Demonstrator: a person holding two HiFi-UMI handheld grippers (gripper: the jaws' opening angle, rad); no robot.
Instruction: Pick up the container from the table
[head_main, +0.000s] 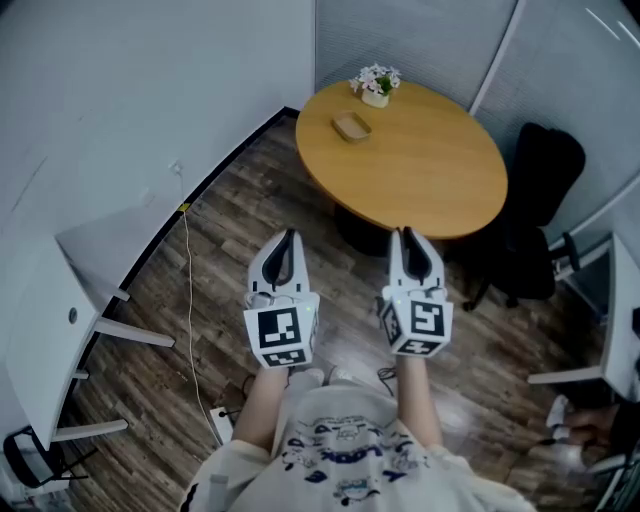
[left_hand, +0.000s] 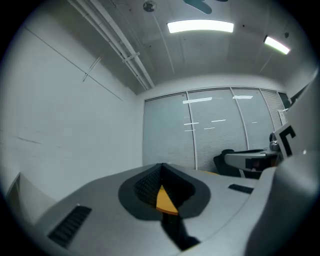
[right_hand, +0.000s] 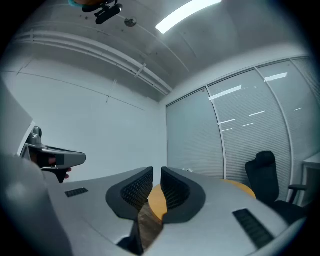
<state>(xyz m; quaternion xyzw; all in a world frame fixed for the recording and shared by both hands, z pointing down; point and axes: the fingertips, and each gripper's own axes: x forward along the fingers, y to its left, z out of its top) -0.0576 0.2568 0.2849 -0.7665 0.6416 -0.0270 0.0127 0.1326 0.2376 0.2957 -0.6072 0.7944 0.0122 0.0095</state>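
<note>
The container (head_main: 352, 127) is a small shallow tan dish on the far left part of a round wooden table (head_main: 430, 175), well ahead of both grippers. My left gripper (head_main: 290, 237) is held low, close to my body, short of the table; its jaws meet at the tips (left_hand: 161, 167) with nothing in them. My right gripper (head_main: 404, 233) hovers just before the table's near edge; only a thin slit shows between its pads (right_hand: 156, 172) and nothing is held. The container does not show in either gripper view.
A small pot of flowers (head_main: 377, 84) stands behind the container. A black office chair (head_main: 535, 190) sits at the table's right. White desks stand at the left (head_main: 50, 330) and right (head_main: 620, 320). A cable (head_main: 190, 300) trails over the wooden floor.
</note>
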